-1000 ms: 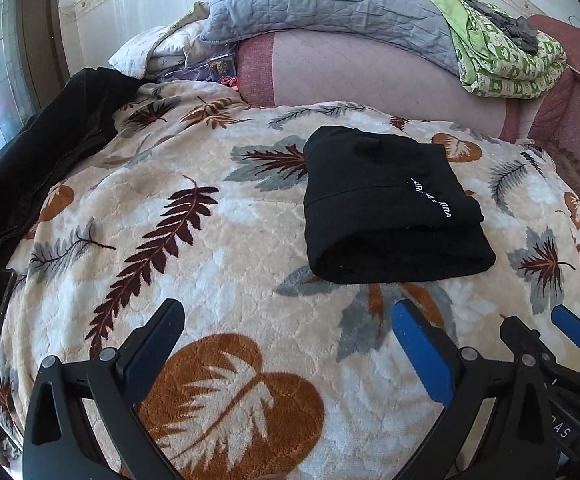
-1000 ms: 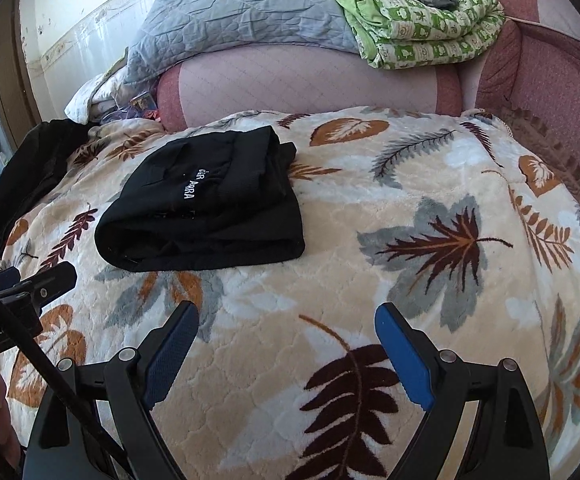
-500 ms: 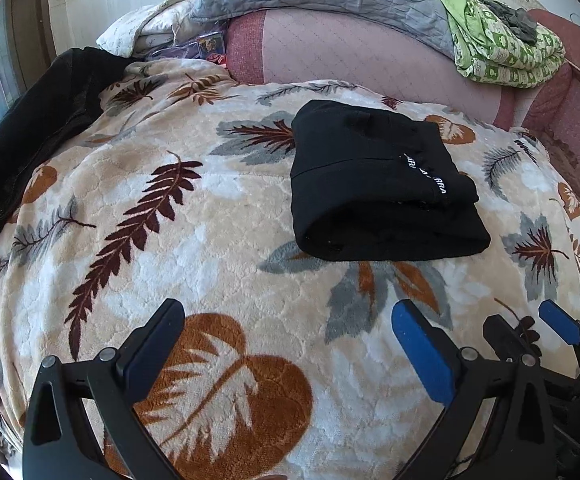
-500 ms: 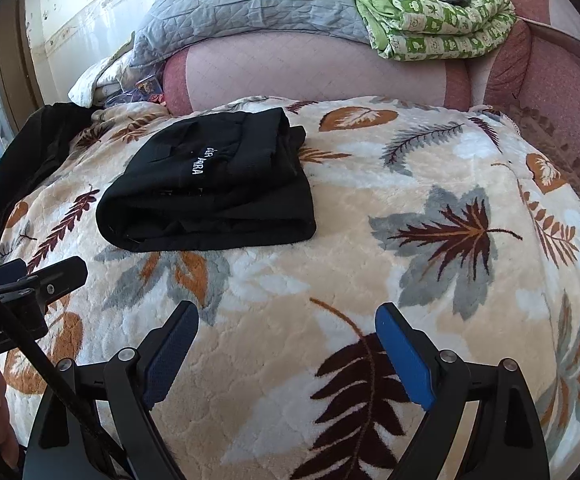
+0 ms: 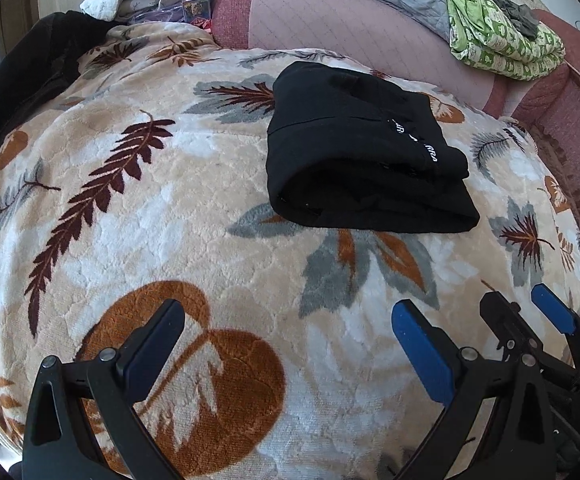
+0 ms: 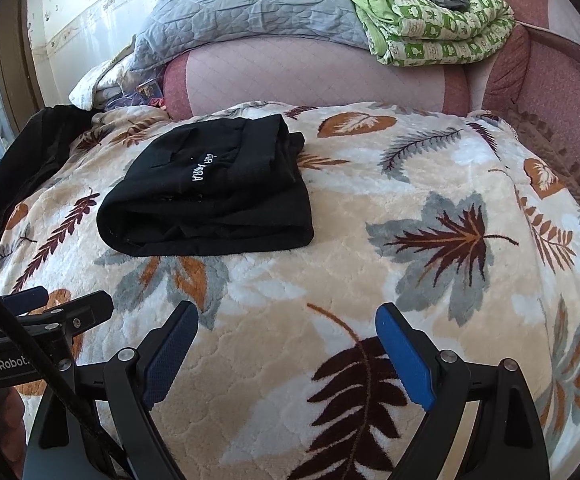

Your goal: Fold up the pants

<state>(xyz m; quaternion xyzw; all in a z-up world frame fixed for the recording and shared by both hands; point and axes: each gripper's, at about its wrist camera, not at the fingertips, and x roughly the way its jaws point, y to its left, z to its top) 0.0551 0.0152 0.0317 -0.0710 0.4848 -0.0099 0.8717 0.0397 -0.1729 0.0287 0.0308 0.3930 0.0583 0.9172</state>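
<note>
The black pants (image 5: 354, 152) lie folded into a thick rectangle on the leaf-patterned blanket (image 5: 170, 200), white lettering facing up. They also show in the right wrist view (image 6: 214, 192), left of centre. My left gripper (image 5: 286, 332) is open and empty, above the blanket well short of the pants. My right gripper (image 6: 286, 340) is open and empty too, to the right of the pants and nearer than them. The right gripper shows at the lower right of the left wrist view (image 5: 522, 312). The left gripper shows at the lower left of the right wrist view (image 6: 62, 304).
A pink padded headboard (image 6: 310, 76) runs along the far side, with a grey quilt (image 6: 250, 4) and a folded green patterned blanket (image 6: 438, 28) on top. A dark garment (image 5: 30, 68) lies along the bed's left edge. A reddish bed side (image 6: 562, 92) rises at right.
Both grippers have tilted down and drifted slightly; the pants sit a little lower and nearer in both views. The pants have not moved on the blanket. Both grippers stay open.
</note>
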